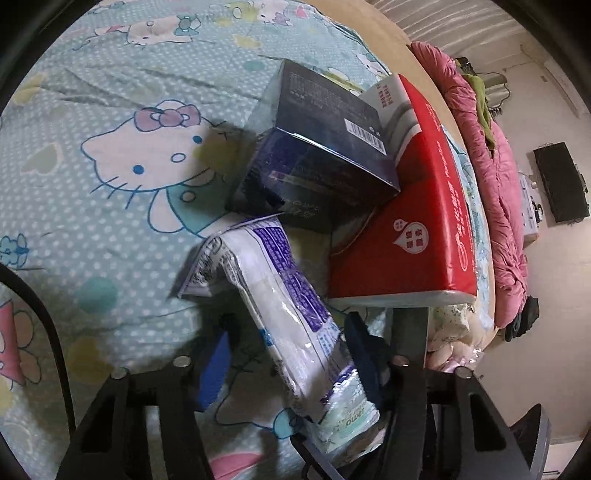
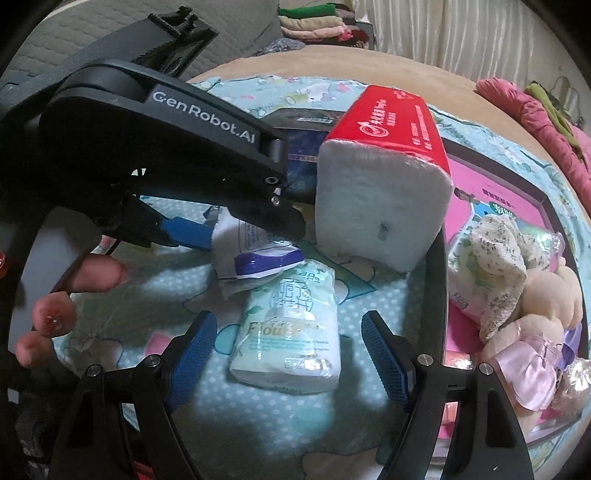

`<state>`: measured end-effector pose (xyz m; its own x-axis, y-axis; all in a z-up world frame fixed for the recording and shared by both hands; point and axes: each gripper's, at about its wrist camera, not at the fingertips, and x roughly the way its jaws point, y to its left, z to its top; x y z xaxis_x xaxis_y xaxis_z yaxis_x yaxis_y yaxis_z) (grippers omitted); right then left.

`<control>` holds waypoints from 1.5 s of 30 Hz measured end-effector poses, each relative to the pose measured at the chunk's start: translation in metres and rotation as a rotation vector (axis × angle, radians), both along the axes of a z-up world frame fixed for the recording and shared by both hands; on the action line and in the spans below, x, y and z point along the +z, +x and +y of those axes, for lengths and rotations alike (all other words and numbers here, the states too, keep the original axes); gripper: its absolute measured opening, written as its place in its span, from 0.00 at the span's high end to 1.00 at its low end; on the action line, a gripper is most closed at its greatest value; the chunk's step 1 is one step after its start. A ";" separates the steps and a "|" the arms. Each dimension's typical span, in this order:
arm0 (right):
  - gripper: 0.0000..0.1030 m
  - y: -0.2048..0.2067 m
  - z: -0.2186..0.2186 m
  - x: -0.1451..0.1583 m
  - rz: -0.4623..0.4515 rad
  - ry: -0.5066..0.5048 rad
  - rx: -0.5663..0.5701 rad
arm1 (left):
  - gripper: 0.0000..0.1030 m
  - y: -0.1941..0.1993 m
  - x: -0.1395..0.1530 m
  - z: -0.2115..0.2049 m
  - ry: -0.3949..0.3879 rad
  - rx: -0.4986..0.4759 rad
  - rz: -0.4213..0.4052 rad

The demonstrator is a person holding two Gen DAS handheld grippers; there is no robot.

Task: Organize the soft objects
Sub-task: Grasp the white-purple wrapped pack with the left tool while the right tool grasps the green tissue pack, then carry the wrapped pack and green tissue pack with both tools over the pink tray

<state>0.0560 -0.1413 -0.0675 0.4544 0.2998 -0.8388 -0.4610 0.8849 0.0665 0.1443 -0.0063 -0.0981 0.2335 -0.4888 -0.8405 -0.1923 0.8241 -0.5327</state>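
Observation:
On the Hello Kitty bedsheet (image 1: 110, 221) lie a purple-and-white tissue pack (image 1: 273, 288), a pale green "Flower" tissue pack (image 2: 291, 332), a red tissue block (image 1: 417, 206) and a dark blue box (image 1: 321, 155). My left gripper (image 1: 291, 365) is open with its blue pads on either side of the purple-and-white pack (image 2: 251, 258); it shows from the side in the right wrist view (image 2: 236, 229). My right gripper (image 2: 288, 354) is open around the green pack, not touching it. The red block (image 2: 384, 177) leans on the dark box.
A black-rimmed tray with a pink bottom (image 2: 495, 192) at right holds a tissue pack (image 2: 465, 266), a floral cloth (image 2: 498, 266) and a plush doll (image 2: 535, 317). A pink quilt (image 1: 495, 206) lies along the bed's far edge. Folded clothes (image 2: 317, 22) are stacked behind.

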 end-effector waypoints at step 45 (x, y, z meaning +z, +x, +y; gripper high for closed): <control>0.54 -0.014 -0.033 0.042 -0.069 0.187 -0.007 | 0.64 -0.066 0.112 0.002 0.225 -0.062 -0.285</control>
<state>0.0416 -0.1745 -0.0260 0.5116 0.4445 -0.7353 -0.4642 0.8632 0.1988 0.0780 -0.0040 0.0140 0.4500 -0.3196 -0.8339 -0.0084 0.9322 -0.3619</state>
